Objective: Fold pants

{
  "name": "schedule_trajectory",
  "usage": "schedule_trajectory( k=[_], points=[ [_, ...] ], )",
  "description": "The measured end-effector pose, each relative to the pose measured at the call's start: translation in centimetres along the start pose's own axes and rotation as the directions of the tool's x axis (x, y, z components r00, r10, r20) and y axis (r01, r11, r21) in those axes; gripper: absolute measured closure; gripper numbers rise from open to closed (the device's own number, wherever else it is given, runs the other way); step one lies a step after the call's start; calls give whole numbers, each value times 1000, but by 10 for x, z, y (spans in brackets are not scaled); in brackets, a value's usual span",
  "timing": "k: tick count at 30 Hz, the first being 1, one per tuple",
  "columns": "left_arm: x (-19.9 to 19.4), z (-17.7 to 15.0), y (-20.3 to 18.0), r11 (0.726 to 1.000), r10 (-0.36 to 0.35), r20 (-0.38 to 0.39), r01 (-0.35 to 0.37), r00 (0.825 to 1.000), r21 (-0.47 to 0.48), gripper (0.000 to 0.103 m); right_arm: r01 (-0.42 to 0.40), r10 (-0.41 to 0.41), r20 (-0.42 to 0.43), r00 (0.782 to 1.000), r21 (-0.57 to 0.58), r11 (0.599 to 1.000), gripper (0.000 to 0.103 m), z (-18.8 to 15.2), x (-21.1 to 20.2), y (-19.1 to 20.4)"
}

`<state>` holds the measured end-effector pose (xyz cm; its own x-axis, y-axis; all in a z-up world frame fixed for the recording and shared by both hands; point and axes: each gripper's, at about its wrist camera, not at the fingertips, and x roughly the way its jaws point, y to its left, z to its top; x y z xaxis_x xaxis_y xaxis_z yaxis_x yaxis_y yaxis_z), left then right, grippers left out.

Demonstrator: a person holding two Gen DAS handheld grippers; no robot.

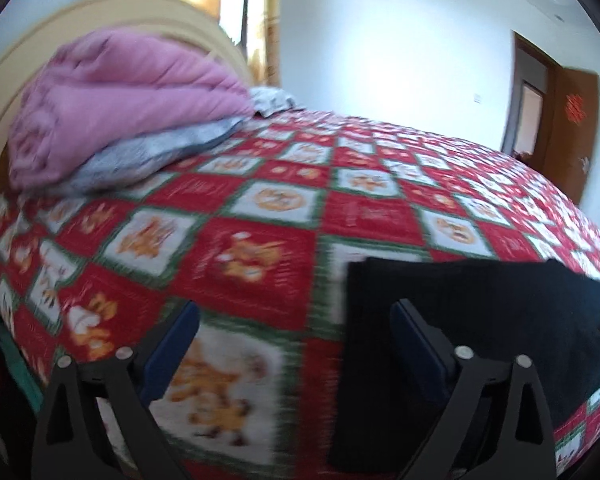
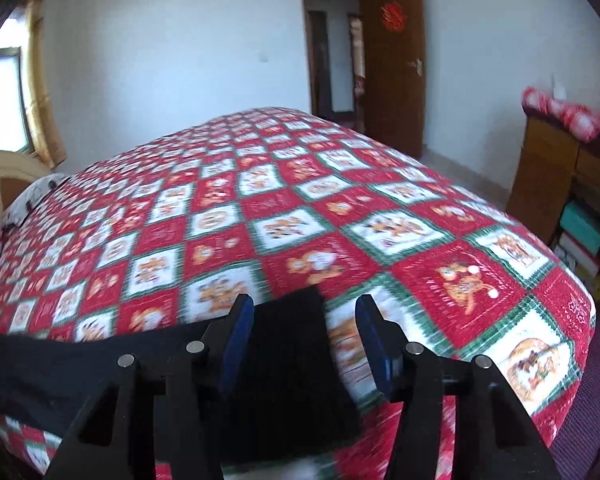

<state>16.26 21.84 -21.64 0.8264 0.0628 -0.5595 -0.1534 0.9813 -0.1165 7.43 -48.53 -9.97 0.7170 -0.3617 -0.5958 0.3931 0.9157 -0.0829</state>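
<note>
Beside the left gripper [image 1: 296, 320], past its left finger, a pink quilt [image 1: 116, 104] sits piled on a gray pillow [image 1: 156, 152], well apart from the work. Its jaws are wide open and hold nothing. The black pants [image 1: 480, 312] lie flat on the red checked bedspread [image 1: 260, 200], under its right finger. The right gripper [image 2: 304, 312] is wide open too, with a pant end between its fingers, likely ready to pinch and fold.
</note>
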Motion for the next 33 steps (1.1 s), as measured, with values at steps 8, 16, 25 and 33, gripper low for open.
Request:
schedule_trajectory(
  k=[8, 16, 25, 33],
  points=[
    [6, 10, 9, 987, -141, -65, 135, 988, -92, 45, -289, 293, -35, 955, -324, 901, 48, -48, -33, 158],
    [35, 29, -20, 988, -156, -115, 152, 981, -39, 49, -445, 481, -169, 860, -710, 546, 49, -143, -67, 318],
    [38, 25, -31, 981, -194, -149, 191, 970, -36, 74, -419, 459, -155, 875, -719, 555, 49, -152, -59, 343],
    [30, 18, -33, 974, -213, -160, 197, 964, -109, 57, -377, 440, -134, 888, -761, 528, 49, -160, -53, 353]
  ],
)
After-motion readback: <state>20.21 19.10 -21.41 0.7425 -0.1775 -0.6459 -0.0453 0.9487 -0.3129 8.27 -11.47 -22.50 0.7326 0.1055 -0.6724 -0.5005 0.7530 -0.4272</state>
